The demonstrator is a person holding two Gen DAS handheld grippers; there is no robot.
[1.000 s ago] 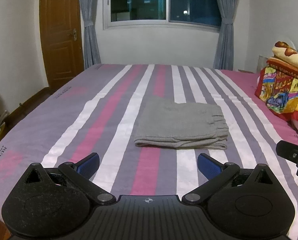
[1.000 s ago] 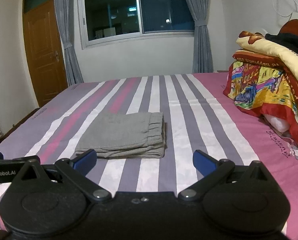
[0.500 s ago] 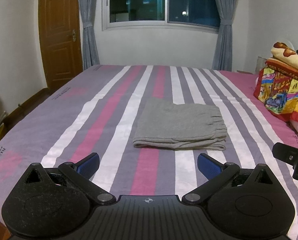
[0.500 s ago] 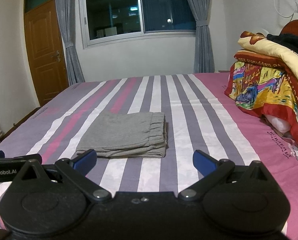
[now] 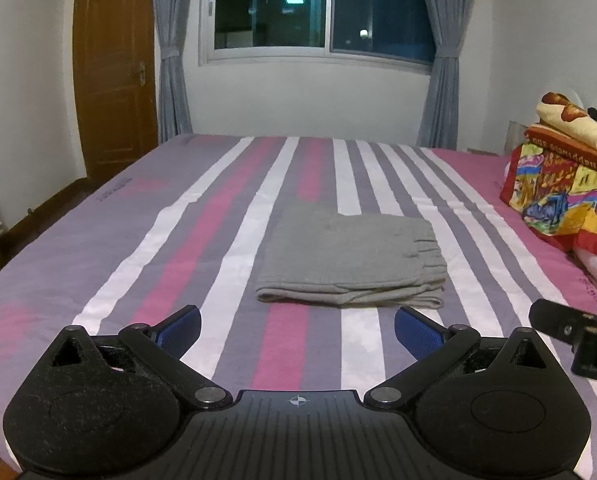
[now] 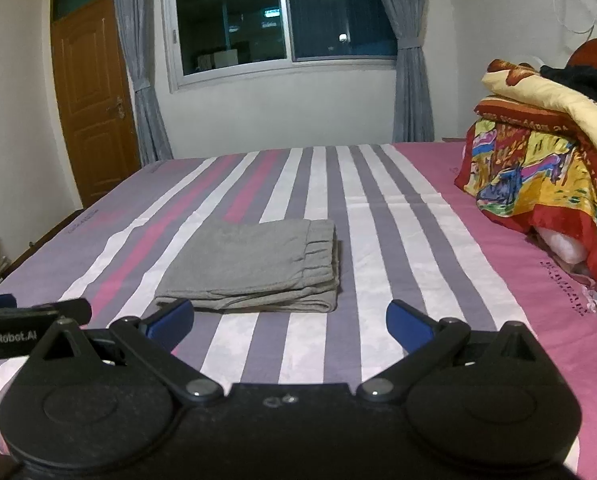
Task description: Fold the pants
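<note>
On left tool — "GenRobot.AI".

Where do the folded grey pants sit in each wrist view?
Left wrist: folded grey pants at centre, slightly right, on the striped bed, ahead of the open left gripper.
Right wrist: pants left of centre, above the open right gripper.
Shared landmark: window.

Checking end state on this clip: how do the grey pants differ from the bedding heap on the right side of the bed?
The grey pants are plain and one colour; the bedding heap is brightly patterned in red, yellow and cream. The pants lie low in a neat folded rectangle; the heap is tall and loosely stacked. The pants sit mid-bed; the heap sits at the right edge. Both rest on the striped bed, untouched by either tongs.
</note>
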